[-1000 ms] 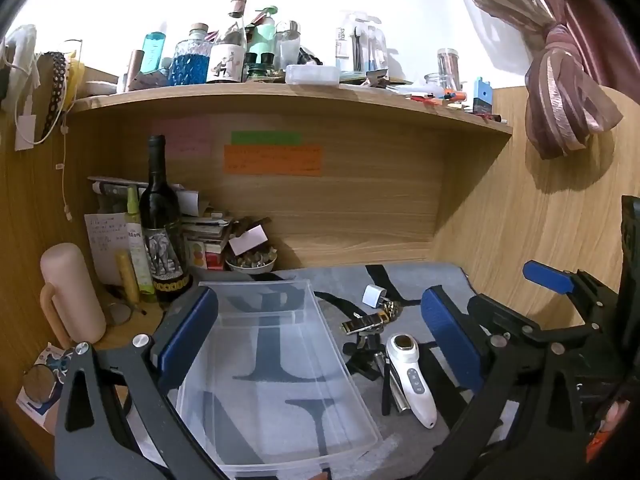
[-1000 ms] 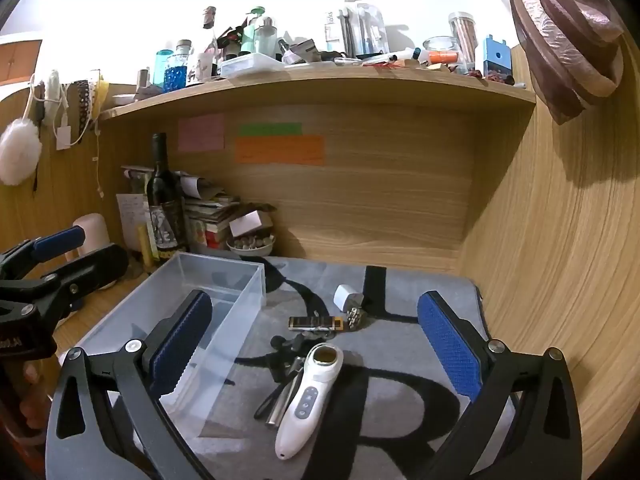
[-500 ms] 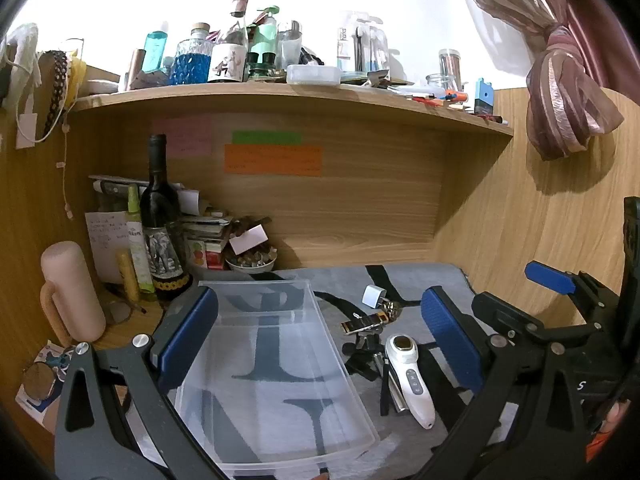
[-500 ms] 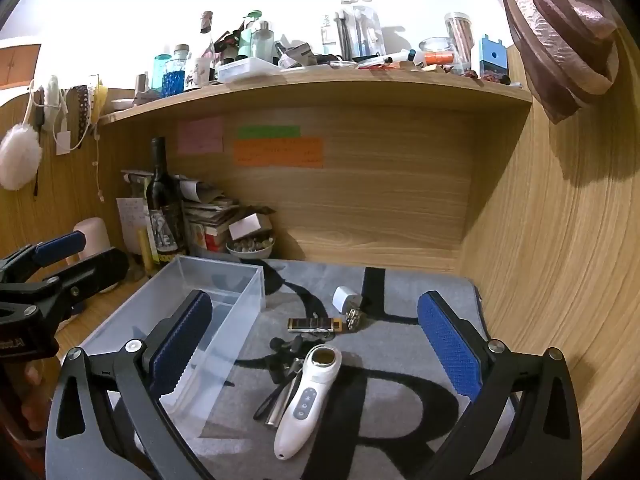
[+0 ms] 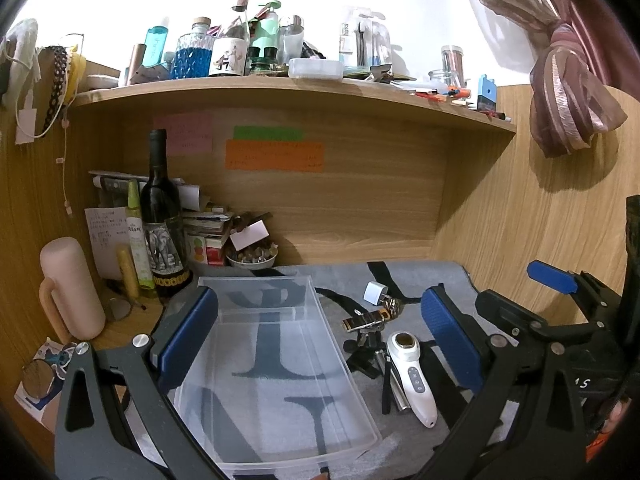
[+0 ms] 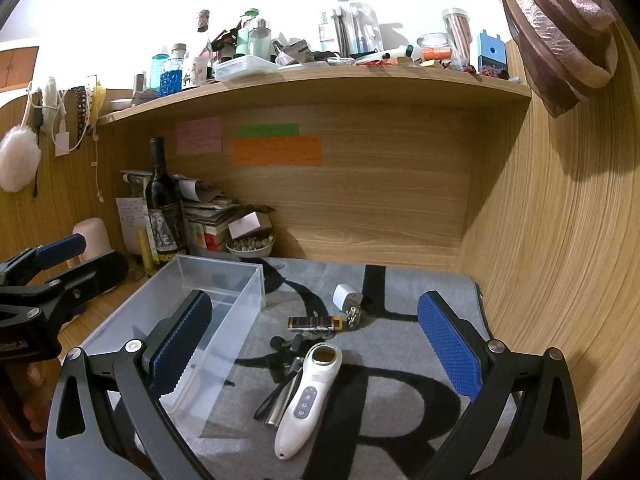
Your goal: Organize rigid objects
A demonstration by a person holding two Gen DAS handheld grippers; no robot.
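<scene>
A clear plastic box [image 5: 280, 364] [image 6: 208, 312] lies empty on the grey mat. To its right lie a white handheld device [image 5: 414, 374] [image 6: 308, 394], a brown-gold bar [image 5: 366, 319] [image 6: 314, 323], a white charger cube [image 5: 375, 293] [image 6: 345, 295], a small metal piece [image 6: 354, 315], a metal cylinder [image 6: 284, 398] and a black corded piece [image 5: 362, 356]. My left gripper [image 5: 320, 344] is open and empty above the box. My right gripper [image 6: 316, 356] is open and empty above the white device; it also shows in the left wrist view [image 5: 560, 312].
A wine bottle [image 5: 162, 220], a pink cylinder [image 5: 72, 288], stacked books and a bowl [image 5: 252, 258] crowd the back left corner. A loaded shelf [image 5: 280, 88] runs overhead. Wooden walls close the back and right. The left gripper's body shows at the left [image 6: 52, 280].
Both views have barely shifted. Both grippers stay open and the objects on the mat have not moved.
</scene>
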